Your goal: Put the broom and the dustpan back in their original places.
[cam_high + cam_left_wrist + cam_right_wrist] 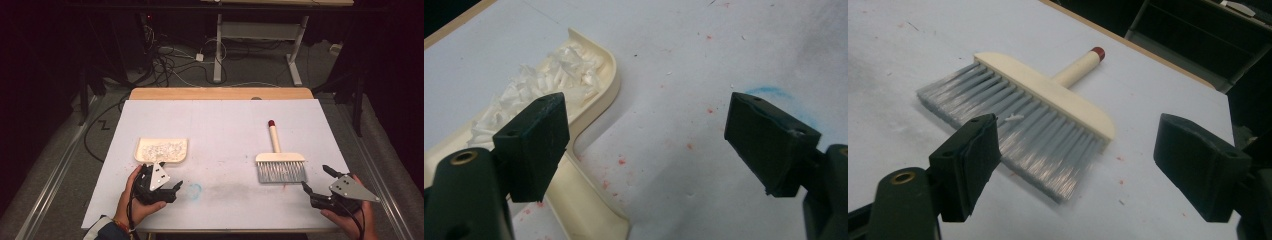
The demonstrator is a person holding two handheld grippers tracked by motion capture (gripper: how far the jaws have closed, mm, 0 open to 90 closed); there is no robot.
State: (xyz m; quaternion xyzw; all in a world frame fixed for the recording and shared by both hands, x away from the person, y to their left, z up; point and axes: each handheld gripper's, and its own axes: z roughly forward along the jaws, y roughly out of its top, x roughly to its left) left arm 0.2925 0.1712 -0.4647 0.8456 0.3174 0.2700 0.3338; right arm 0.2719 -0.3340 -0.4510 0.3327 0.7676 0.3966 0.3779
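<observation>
A cream dustpan (161, 150) full of white paper scraps (539, 85) lies on the white table sheet at the left. My left gripper (167, 187) is open just in front of it, the dustpan (589, 200) beside and under its left jaw. A cream hand brush (280, 162) with grey bristles and a red-tipped handle lies flat at the right, bristles toward the person. My right gripper (316, 180) stands open right of the bristles, nothing between its jaws. The brush (1048, 95) lies just beyond the jaws, with one white scrap on its bristles.
A blue chalk-like ring (194, 189) and a grey smudge mark the sheet (220, 125) near the front edge between the grippers. Small red specks (621, 161) dot the sheet. A wooden strip (220, 93) edges the table's far side; cables and desk legs lie on the floor beyond.
</observation>
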